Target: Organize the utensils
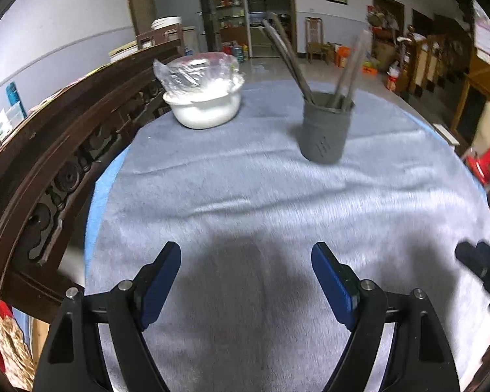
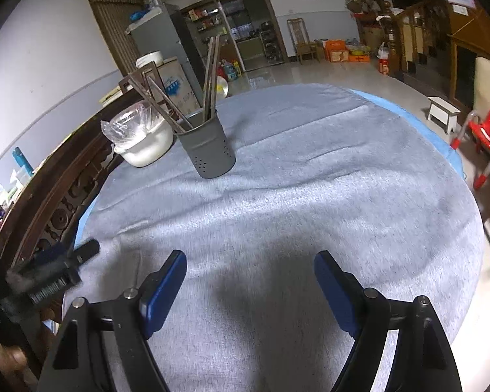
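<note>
Left wrist view — left gripper [image 1: 246,263]: jaws spread wide, nothing between them; blue pads hang over bare cloth, a dark shadow beneath.
Left wrist view — bench [image 1: 245,196]: round, draped in a grey fleecy cloth with a blue layer peeking out at the left edge; a few creases run across.
Left wrist view — utensil holder [image 1: 326,130]: dark grey cup, upright, on the far right part of the bench; well apart from the gripper.
Left wrist view — utensils [image 1: 285,55]: long dark sticks, likely chopsticks, stand in the holder; two lean left, others lean right.
Left wrist view — white bowl [image 1: 205,107]: on the far left of the bench, covered by a crinkled clear plastic bag [image 1: 196,70]; clear of the holder.
Left wrist view — right gripper [image 1: 480,261]: just a dark blurred piece at the right edge.
Right wrist view — right gripper [image 2: 250,266]: jaws wide apart, empty; over the near cloth.
Right wrist view — utensil holder [image 2: 207,147]: far left of the bench, small holes in its wall; the white bowl [image 2: 147,147] just behind it to the left.
Right wrist view — utensils [image 2: 212,75]: all in the holder, fanned out; none lying on the cloth.
Right wrist view — left gripper [image 2: 58,261]: blurred at the left edge; can't tell its jaws from here.
</note>
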